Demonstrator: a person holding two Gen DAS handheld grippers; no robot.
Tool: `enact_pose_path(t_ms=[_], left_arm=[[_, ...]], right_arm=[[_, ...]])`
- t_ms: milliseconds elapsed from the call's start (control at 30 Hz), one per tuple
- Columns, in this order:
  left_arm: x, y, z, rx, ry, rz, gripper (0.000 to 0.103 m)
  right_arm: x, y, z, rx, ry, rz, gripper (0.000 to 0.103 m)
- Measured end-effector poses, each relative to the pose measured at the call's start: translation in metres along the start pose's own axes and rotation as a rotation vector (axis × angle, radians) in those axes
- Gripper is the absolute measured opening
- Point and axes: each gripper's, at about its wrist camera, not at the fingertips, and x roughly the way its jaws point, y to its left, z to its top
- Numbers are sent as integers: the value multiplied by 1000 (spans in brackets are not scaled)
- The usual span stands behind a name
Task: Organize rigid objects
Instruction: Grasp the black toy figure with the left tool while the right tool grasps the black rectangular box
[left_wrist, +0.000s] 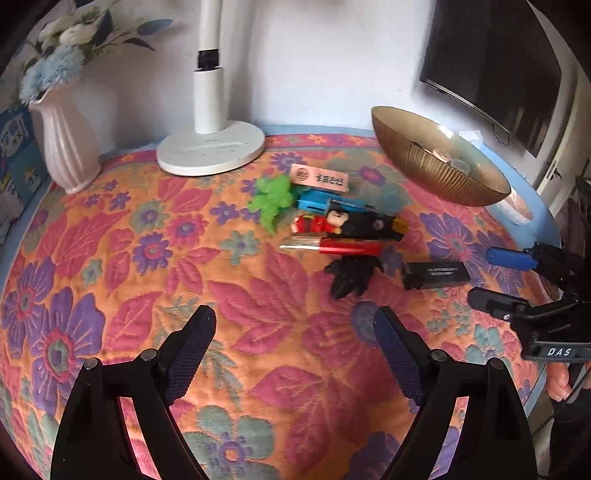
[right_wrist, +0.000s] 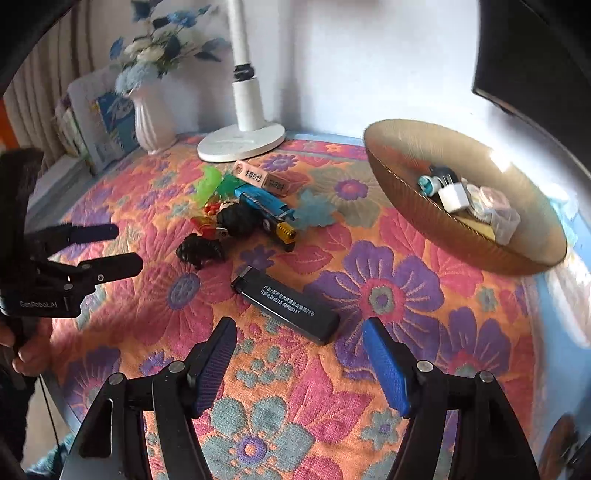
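Observation:
A pile of small rigid objects lies mid-table: a pink eraser box (left_wrist: 320, 178), a green toy (left_wrist: 272, 199), a blue toy (left_wrist: 317, 204), a red figure (left_wrist: 317, 223), a red pen (left_wrist: 332, 246) and a black toy (left_wrist: 349, 275). A black lighter-like box (left_wrist: 436, 275) (right_wrist: 286, 304) lies apart, just ahead of my right gripper (right_wrist: 300, 332), which is open and empty. My left gripper (left_wrist: 295, 321) is open and empty, short of the pile. A gold bowl (left_wrist: 417, 162) (right_wrist: 410, 206) at the right holds several small items.
A white lamp base (left_wrist: 210, 151) and a pink vase with flowers (left_wrist: 68, 147) stand at the back. A dark monitor (left_wrist: 495, 66) hangs at the right. The floral cloth (left_wrist: 184, 258) covers the table. Books (right_wrist: 99, 122) lean beside the vase.

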Motion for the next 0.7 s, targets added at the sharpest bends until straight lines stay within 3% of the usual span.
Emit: enact_pose_path(t_ms=[133,200,333,400,433,467,500,567,700], left_arm=[[29,-20,15,63,66,-47,69],[44,-23,19,67,99,-68,63],[53,-25,26,47,103,-122,63],[54,-28,29,44,106,-141,62],[55,-31,30,49,104,-145,49],[55,-34,29,63,102,-130,45],[54,-36,28,79,92,-113,45],[49,-40,23,101,77,-98,44],[21,-38,0,104,57,-106,44]], right_arm=[[23,-4,11,-44,38,34,68],[33,-7,12,-61,45,39,56],[41,-9,10,-61,43,85,54],[44,-4,7,-83,39,67,53],[43,-2,6,-94,35,61,50],[41,1,6,-101,34,67,40],[39,3,4,-104,34,75,30],[34,12,-3,-126,30,50,24],[15,24,-22,-115,29,19,24]])
